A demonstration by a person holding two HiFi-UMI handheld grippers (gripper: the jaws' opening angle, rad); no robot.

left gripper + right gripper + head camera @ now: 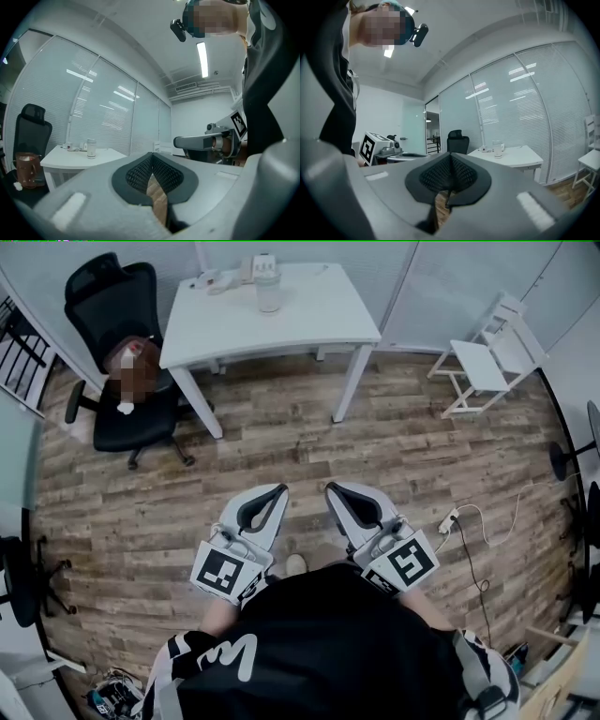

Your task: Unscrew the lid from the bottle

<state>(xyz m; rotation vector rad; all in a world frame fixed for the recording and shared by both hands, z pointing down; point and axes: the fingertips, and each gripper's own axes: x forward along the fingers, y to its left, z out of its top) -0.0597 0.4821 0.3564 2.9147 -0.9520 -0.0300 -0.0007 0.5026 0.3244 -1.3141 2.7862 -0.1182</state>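
Observation:
A clear bottle (269, 289) with a lid stands on the white table (309, 324) at the far side of the room; it also shows small as the bottle (91, 148) and the bottle (498, 149). My left gripper (279, 491) and right gripper (331, 489) are held close to my body over the wood floor, far from the table. Both are shut, pads together, with nothing between them. In the left gripper view the right gripper (177, 141) shows at the right side.
A black office chair (117, 352) with an object on its seat stands left of the table. A white folding chair (487, 357) is at the right. A cable with a plug (448, 519) lies on the floor near my right gripper. Small items (220, 279) sit at the table's back.

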